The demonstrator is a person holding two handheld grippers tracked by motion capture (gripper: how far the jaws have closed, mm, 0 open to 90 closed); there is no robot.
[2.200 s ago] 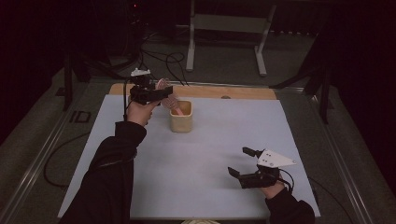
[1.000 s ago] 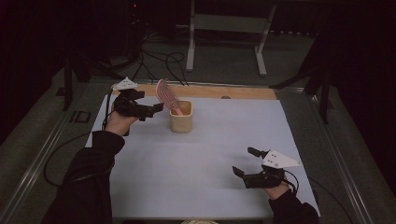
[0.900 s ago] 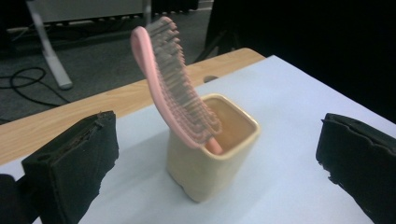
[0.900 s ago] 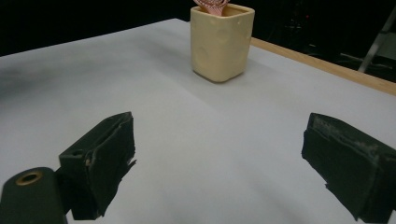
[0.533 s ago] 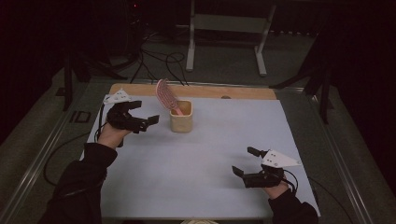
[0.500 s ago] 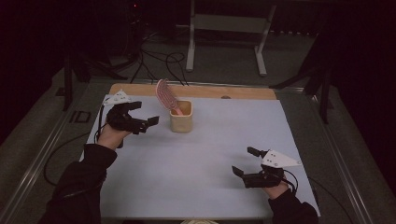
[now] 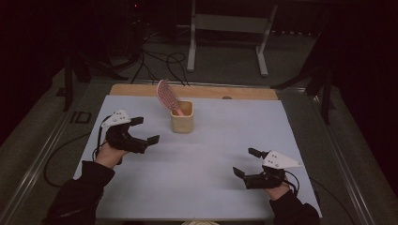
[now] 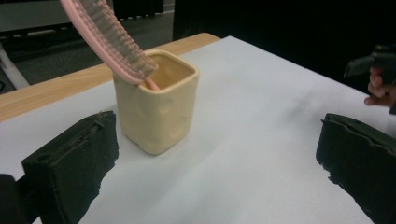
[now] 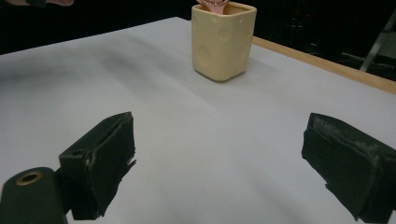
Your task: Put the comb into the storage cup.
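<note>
A pale yellow square cup (image 7: 181,117) stands upright near the far middle of the white table cover (image 7: 206,154). A pink comb (image 7: 167,96) stands in it, leaning left out over the rim. My left gripper (image 7: 144,131) hovers open to the left of the cup, empty. In the left gripper view the cup (image 8: 156,105) and comb (image 8: 107,37) sit just beyond the spread jaws. My right gripper (image 7: 247,162) rests open near the front right, empty. The right gripper view has the cup (image 9: 223,39) far ahead.
A wooden strip (image 7: 244,93) borders the far table edge. Metal rails (image 7: 44,154) run along both sides. A stand's legs (image 7: 225,35) and cables (image 7: 150,61) lie on the dark floor beyond.
My left gripper let go of the comb in the cup and drew back to the left and toward the person, jaws open. The right gripper stayed put.
</note>
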